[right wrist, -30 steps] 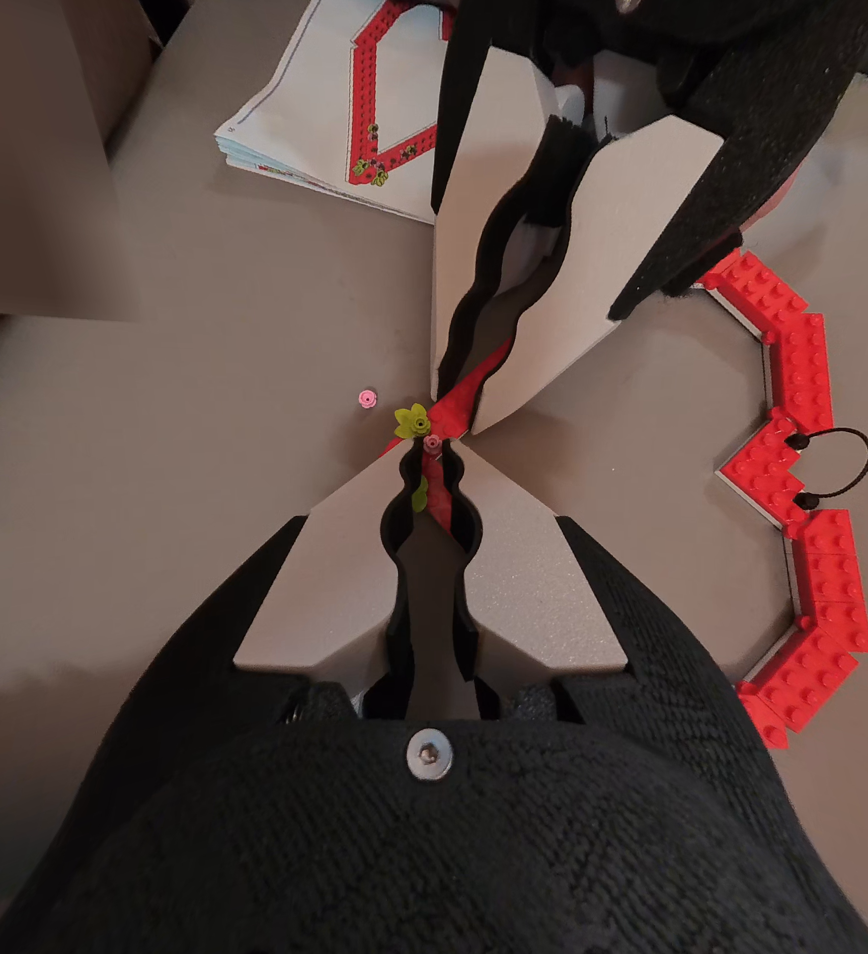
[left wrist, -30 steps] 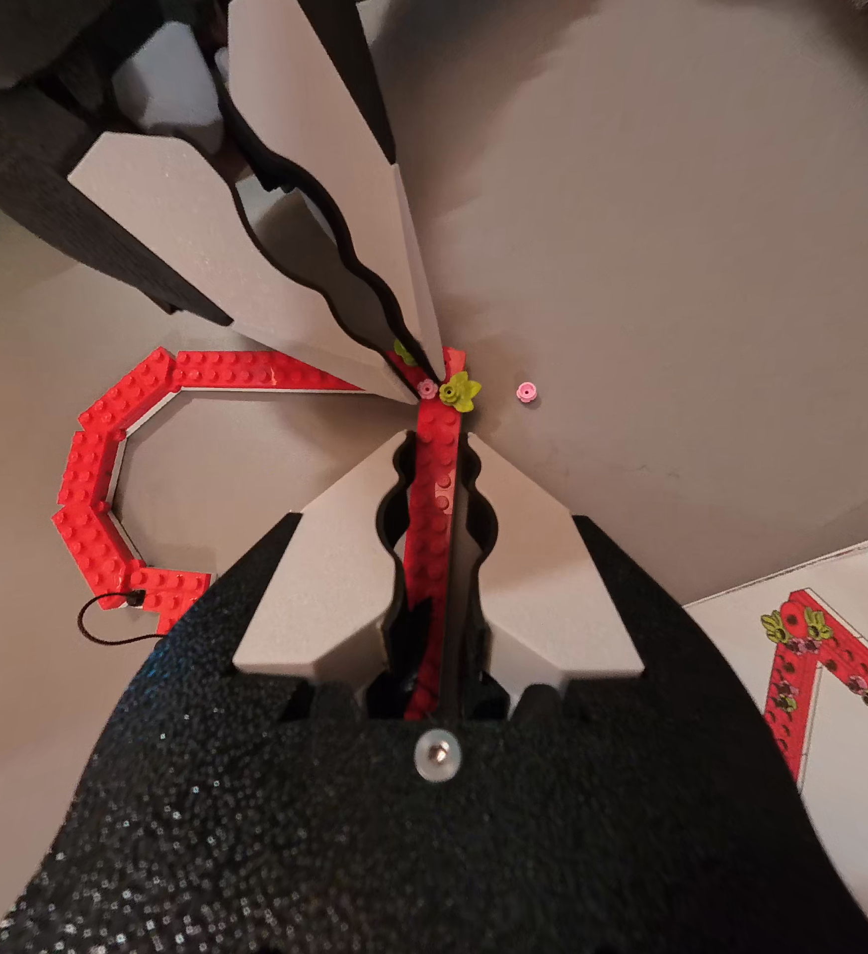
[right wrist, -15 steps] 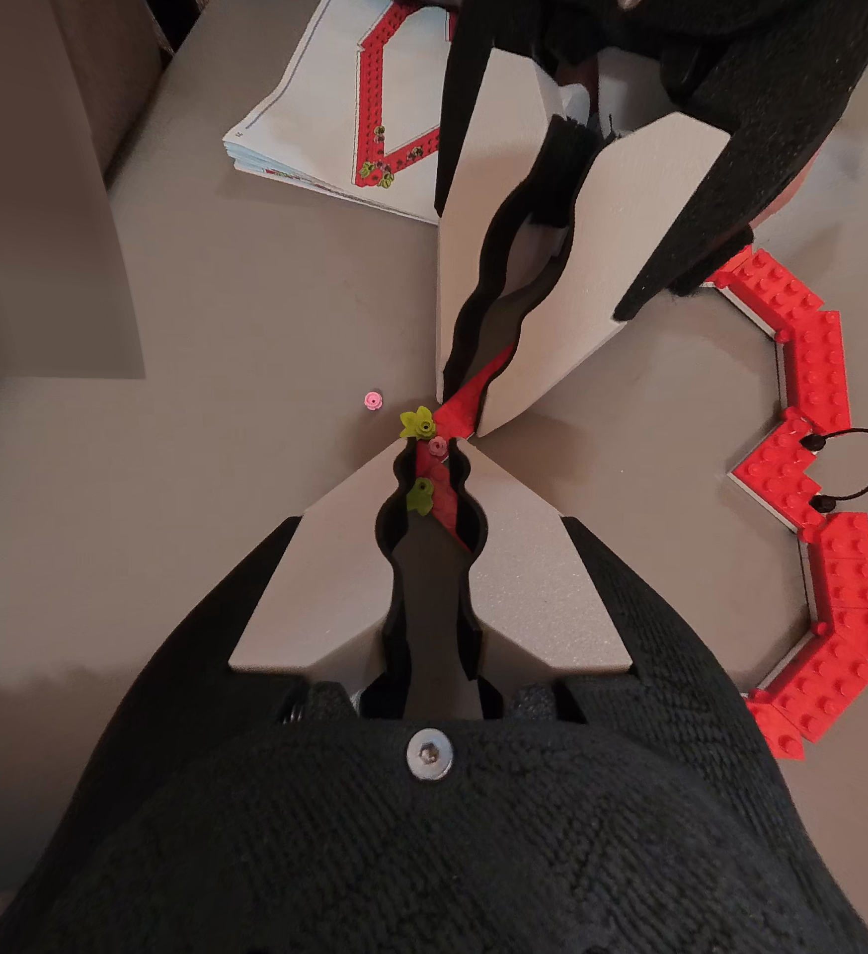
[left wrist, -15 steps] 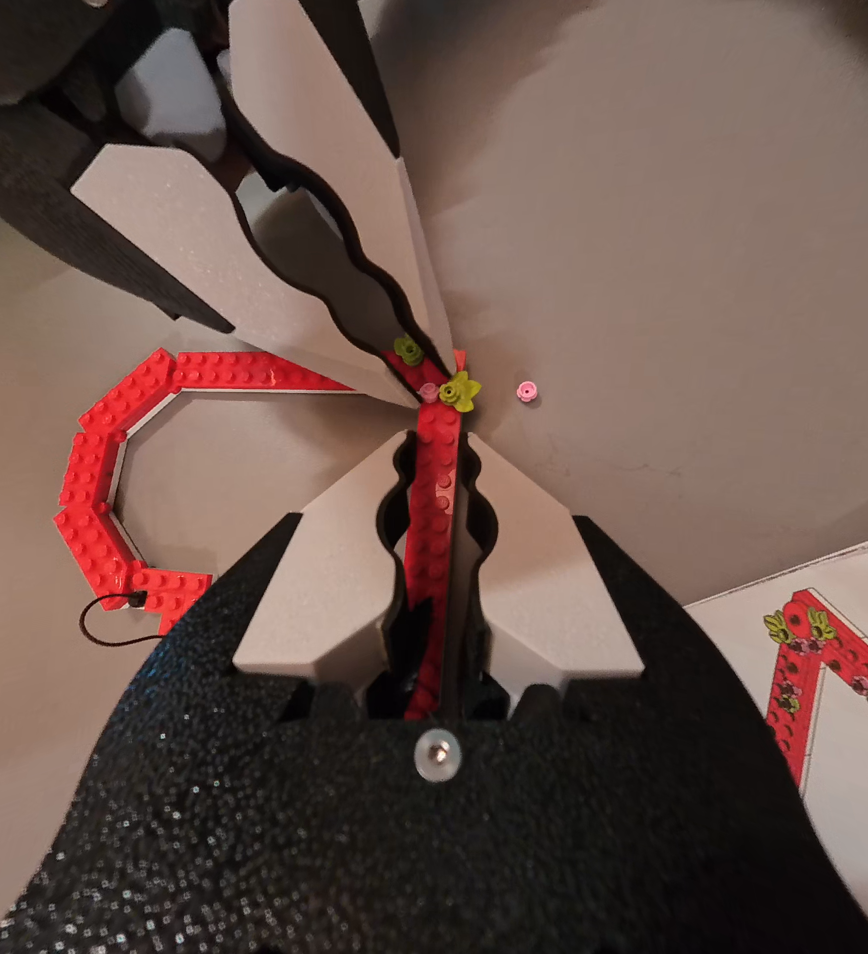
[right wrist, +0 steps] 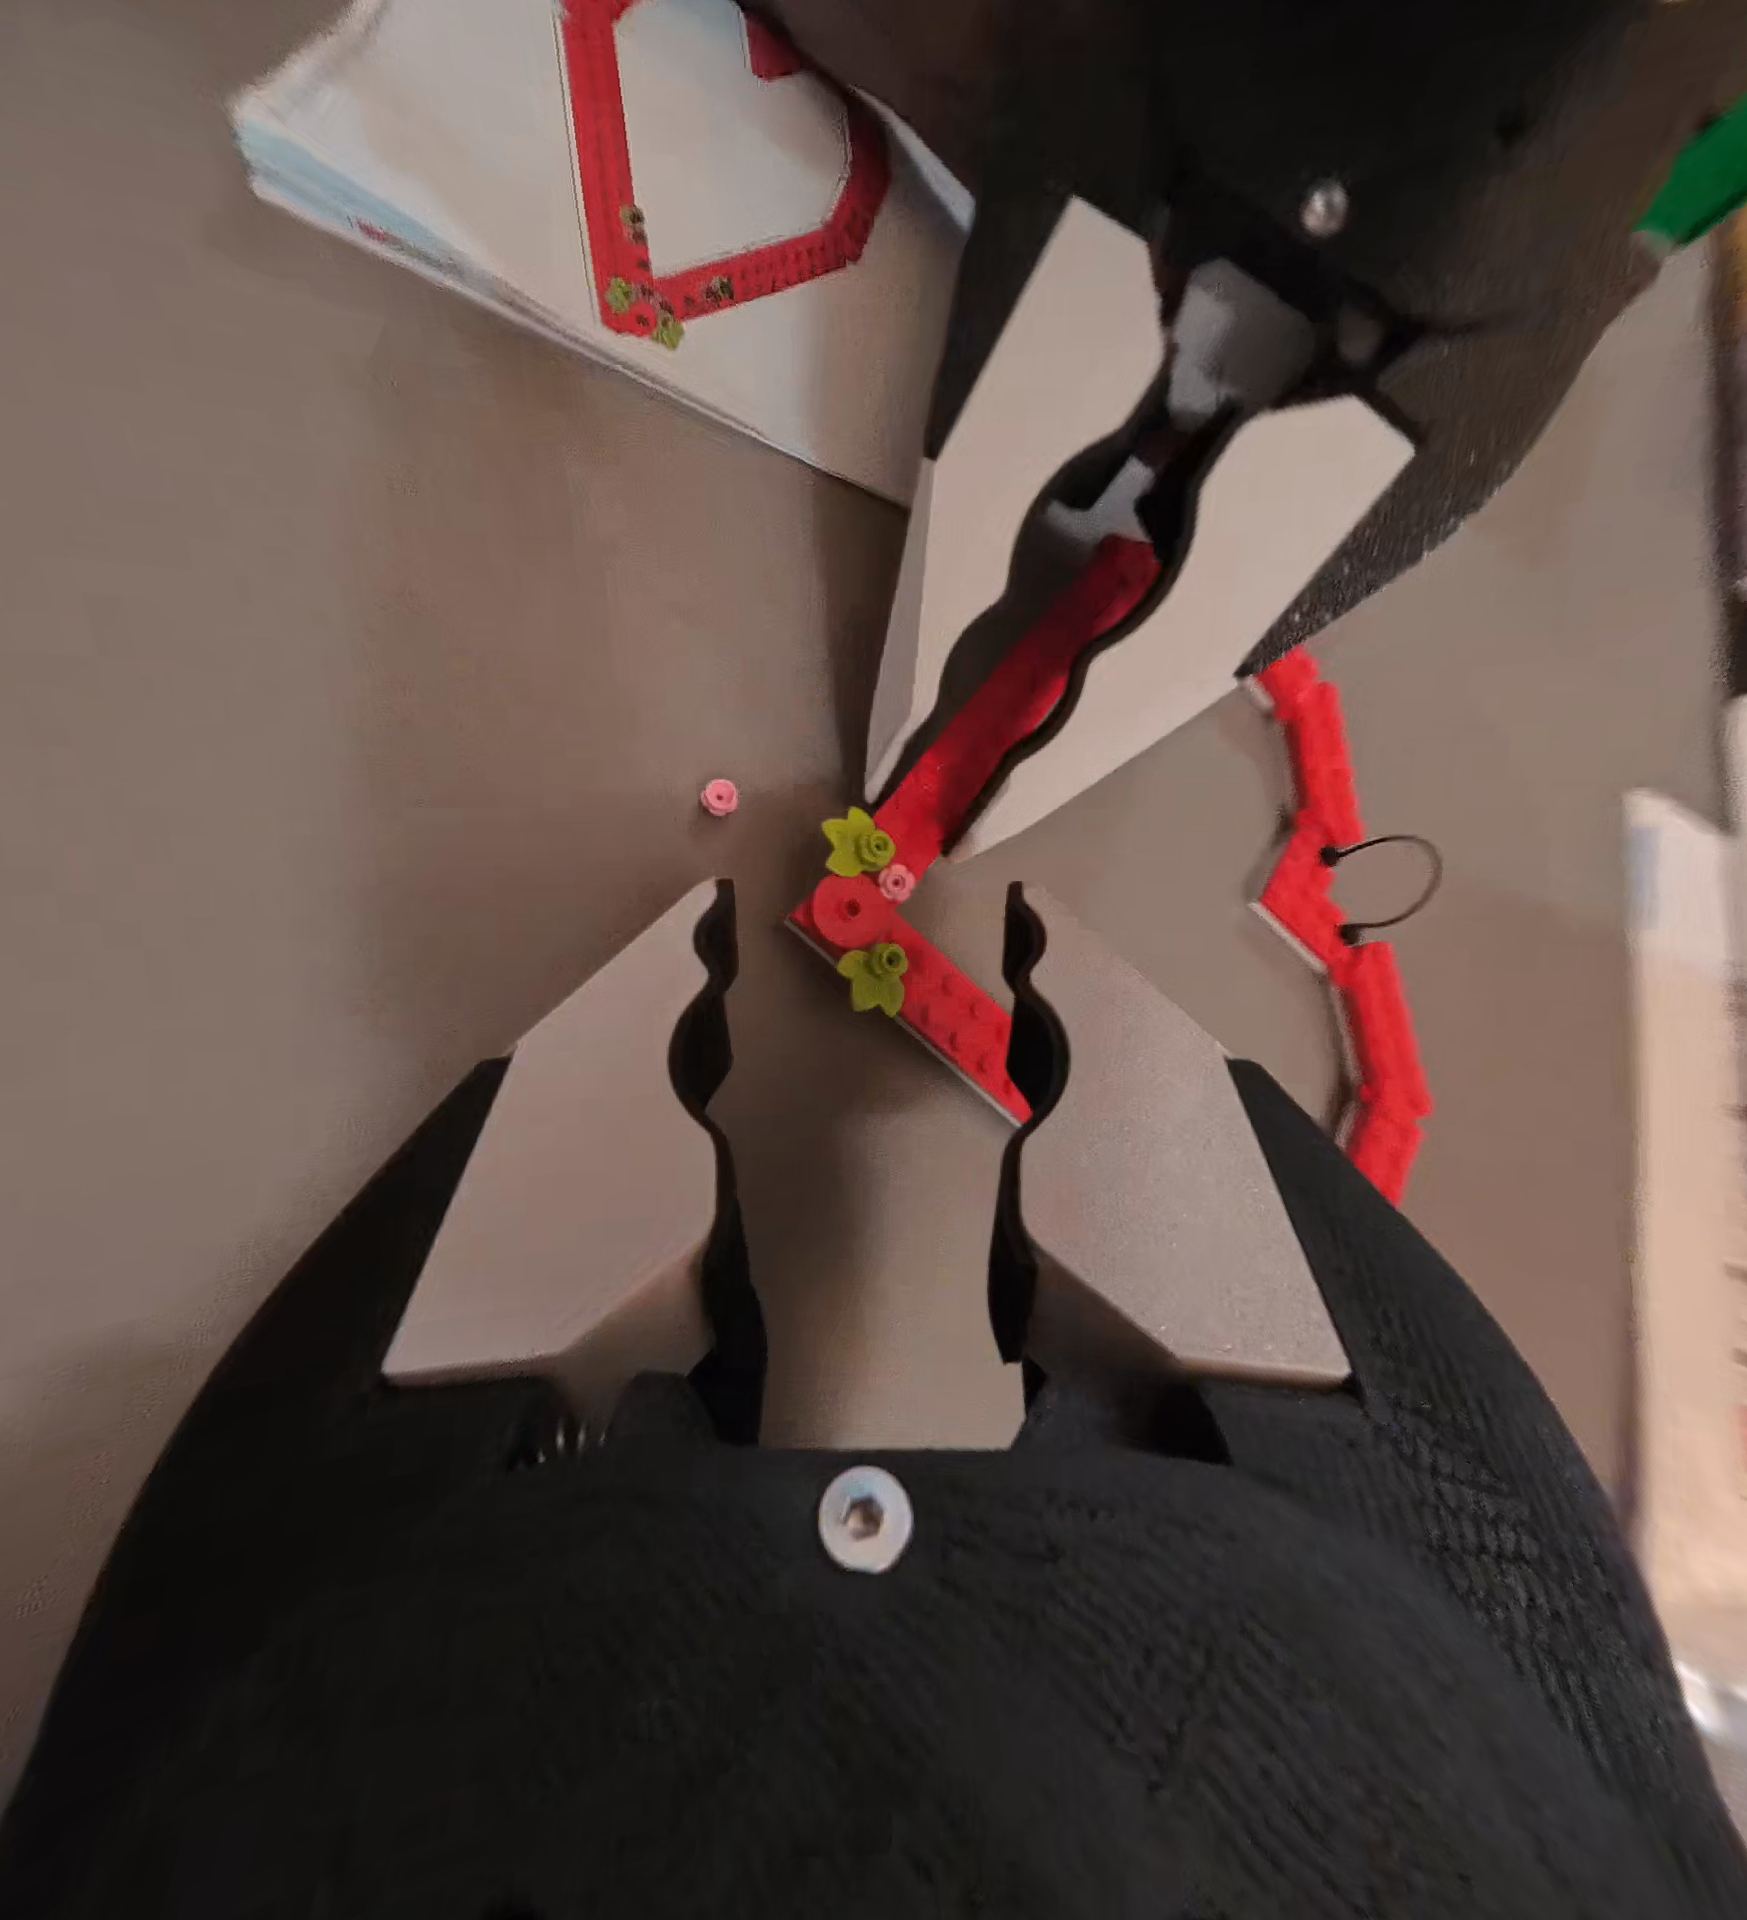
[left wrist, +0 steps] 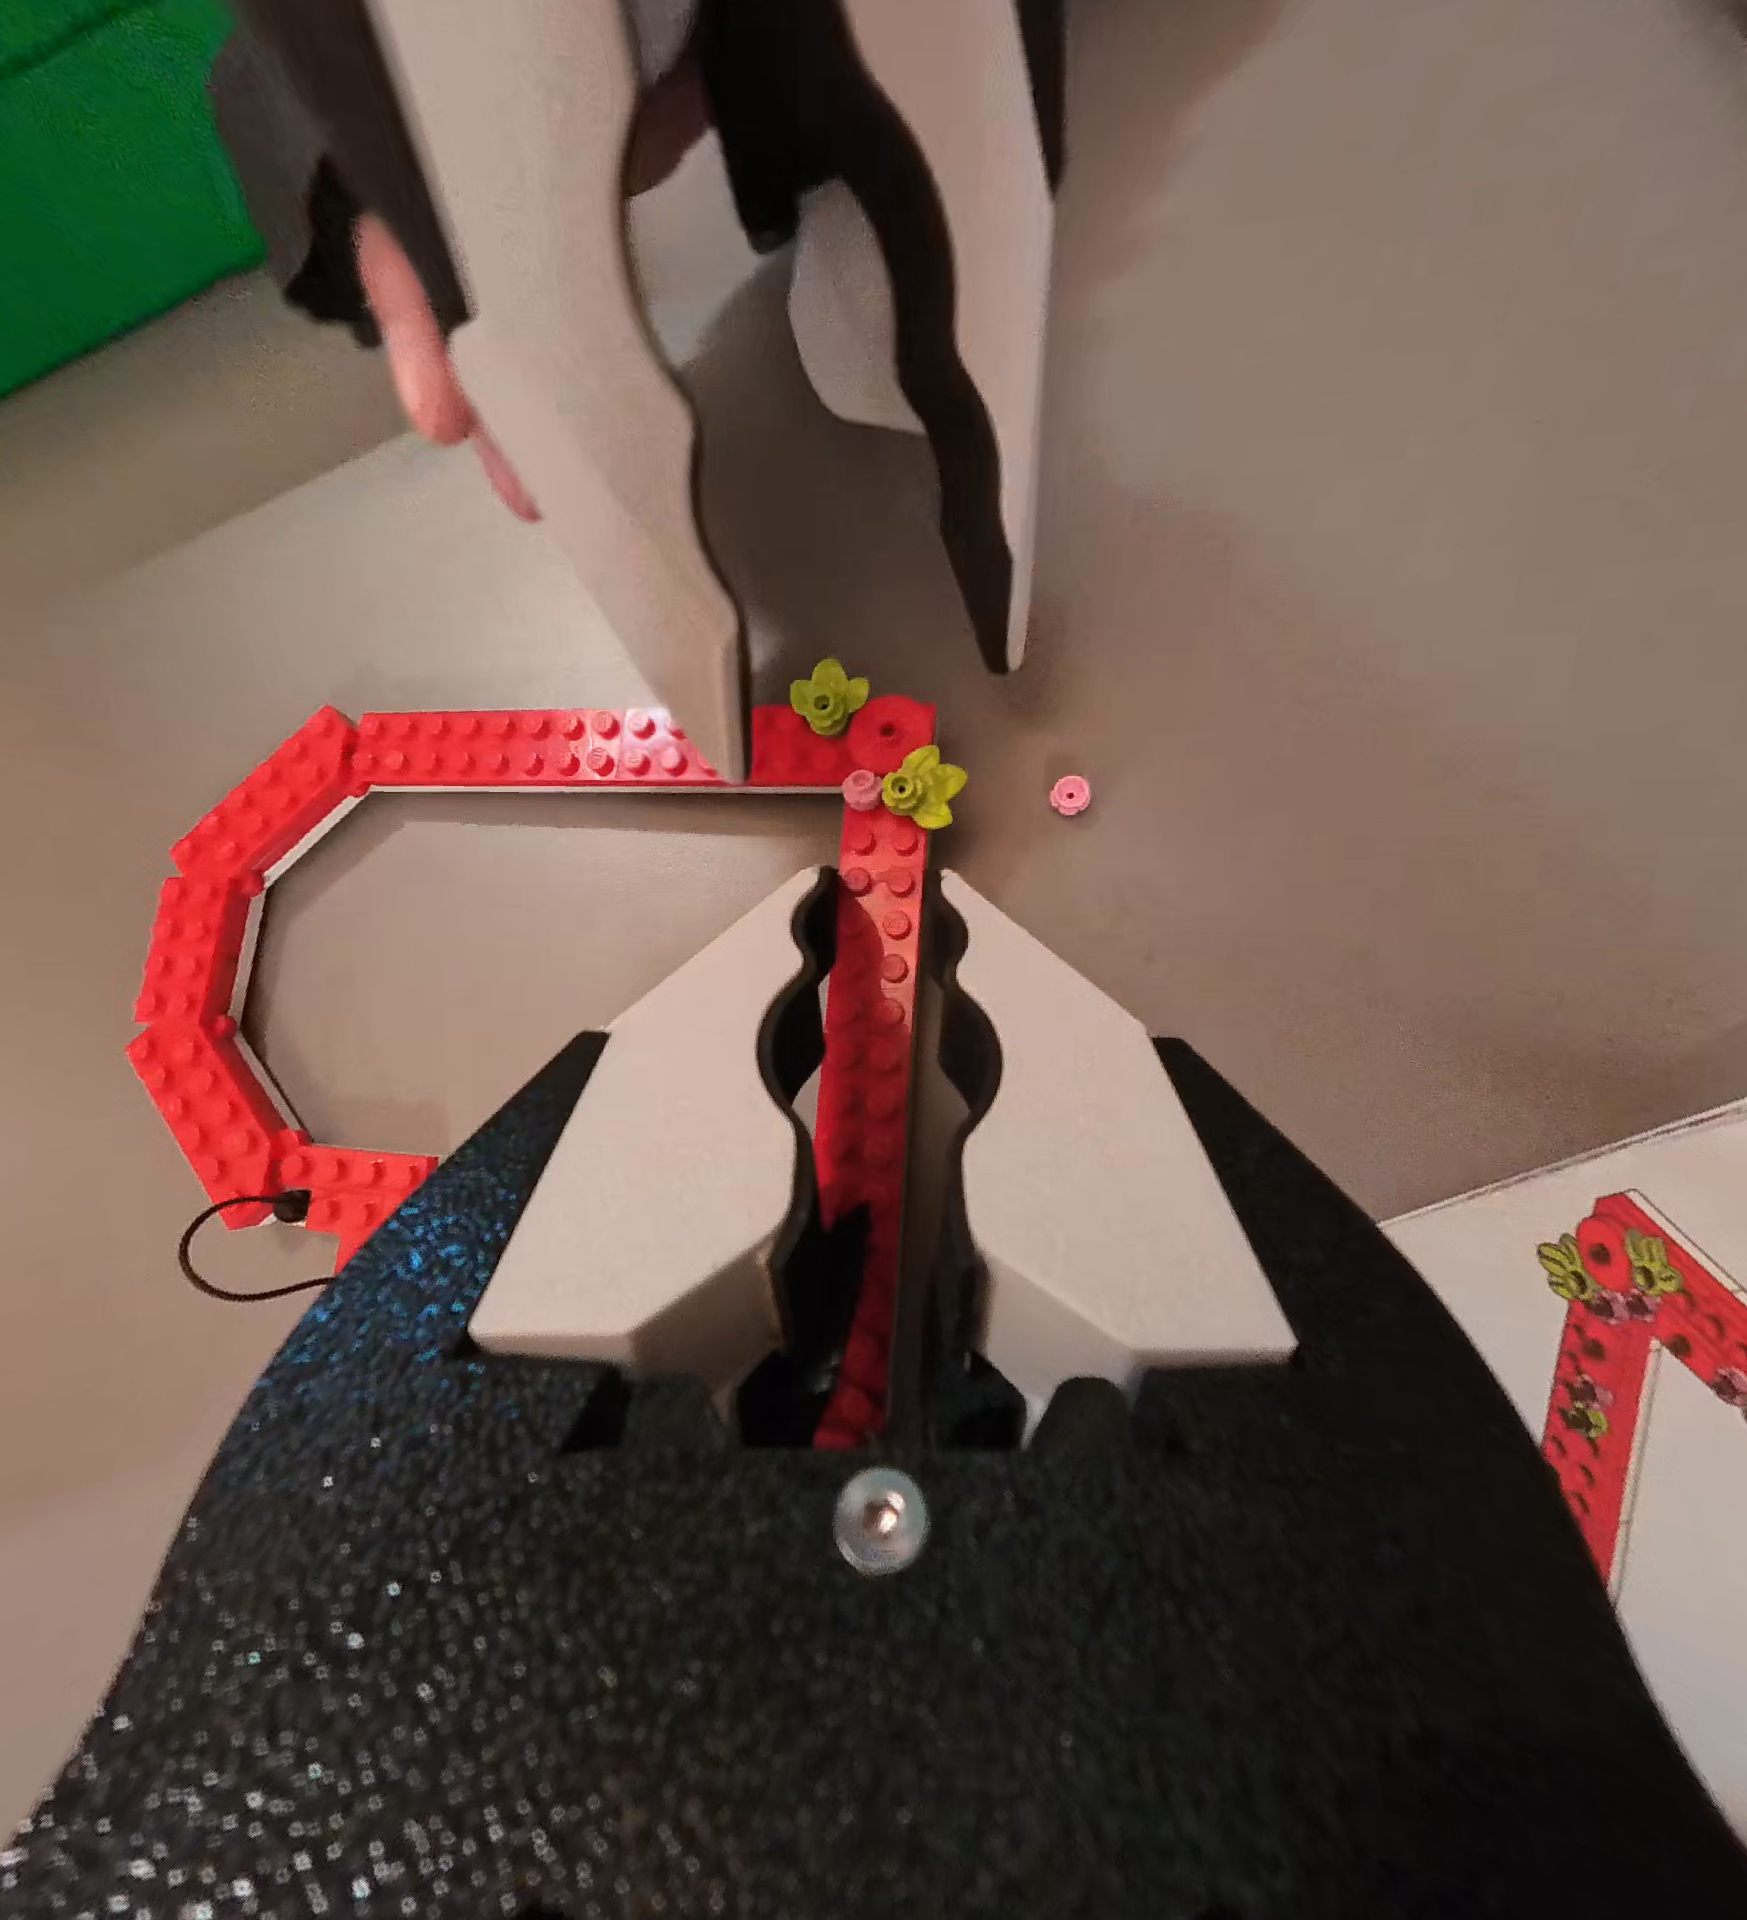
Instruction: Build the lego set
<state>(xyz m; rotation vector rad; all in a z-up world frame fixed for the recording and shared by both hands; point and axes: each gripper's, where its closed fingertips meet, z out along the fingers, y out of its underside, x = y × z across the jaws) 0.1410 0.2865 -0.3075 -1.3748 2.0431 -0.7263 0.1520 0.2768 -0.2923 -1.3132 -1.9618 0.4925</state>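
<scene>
A red Lego heart frame [left wrist: 225, 935] lies on the grey table. My left gripper [left wrist: 882, 878] is shut on one straight arm of it; this also shows in the right wrist view [right wrist: 1035, 665]. The frame's corner carries a red round piece [right wrist: 848, 909], two lime leaf pieces [right wrist: 856, 840] [right wrist: 874, 975] and a small pink flower stud [right wrist: 896, 883]. My right gripper [right wrist: 867, 894] is open and empty, its fingers on either side of that corner, apart from it. A loose pink stud [left wrist: 1069, 795] lies on the table beside the corner.
An instruction booklet [left wrist: 1679, 1351] lies at the right of the left wrist view. A black string loop [right wrist: 1399, 883] hangs off the frame's far side. A green box [left wrist: 48, 187] stands at the back left. Blurred stacked items [right wrist: 1742, 1143] line the right edge. Less than 4 cm separates the two grippers' tips.
My right gripper has opened and drawn back from the frame's corner, so both leaves and the round piece now show. My left gripper still holds the red arm.
</scene>
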